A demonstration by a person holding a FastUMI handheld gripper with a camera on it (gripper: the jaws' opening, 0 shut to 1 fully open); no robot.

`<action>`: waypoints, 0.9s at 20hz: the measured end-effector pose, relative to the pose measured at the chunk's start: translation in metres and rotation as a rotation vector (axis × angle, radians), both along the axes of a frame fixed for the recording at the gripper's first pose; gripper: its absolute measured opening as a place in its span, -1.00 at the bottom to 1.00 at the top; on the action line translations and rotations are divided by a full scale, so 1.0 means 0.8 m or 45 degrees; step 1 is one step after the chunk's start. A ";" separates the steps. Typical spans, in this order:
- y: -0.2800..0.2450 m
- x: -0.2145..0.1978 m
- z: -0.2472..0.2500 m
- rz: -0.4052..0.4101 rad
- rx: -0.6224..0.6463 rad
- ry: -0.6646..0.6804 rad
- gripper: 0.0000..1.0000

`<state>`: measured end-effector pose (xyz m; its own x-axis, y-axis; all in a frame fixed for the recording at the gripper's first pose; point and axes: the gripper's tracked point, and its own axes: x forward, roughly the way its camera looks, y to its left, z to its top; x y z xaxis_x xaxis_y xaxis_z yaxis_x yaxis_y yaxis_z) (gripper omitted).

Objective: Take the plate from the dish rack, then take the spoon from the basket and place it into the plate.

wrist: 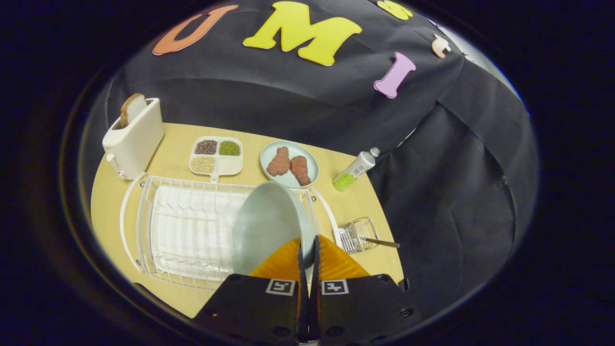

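Stood on one wooden table (175, 158): one white dish rack (187, 230), one toaster (134, 137), one wire basket (358, 234) holding one spoon (382, 242) near the table's edge. Held upright over the rack: one pale plate (269, 226), its rim pinched by the nearly closed gripper (308, 247).

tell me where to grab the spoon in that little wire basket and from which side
Grip the handle of the spoon, the part that pokes out over the rim of the wire basket away from the dish rack. Come from that open side, fingers straddling the thin handle. For now the gripper is shut on the plate.
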<state>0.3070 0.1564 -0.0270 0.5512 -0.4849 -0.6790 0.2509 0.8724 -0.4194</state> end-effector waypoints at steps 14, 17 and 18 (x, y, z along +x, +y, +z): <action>0.023 0.039 0.073 0.207 0.017 -0.391 -0.88; 0.020 0.021 0.079 0.228 0.031 -0.390 -0.88; 0.024 0.016 0.072 0.249 0.088 -0.384 -0.88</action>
<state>0.3197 0.1755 0.0308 0.8094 -0.3091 -0.4993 0.1798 0.9399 -0.2904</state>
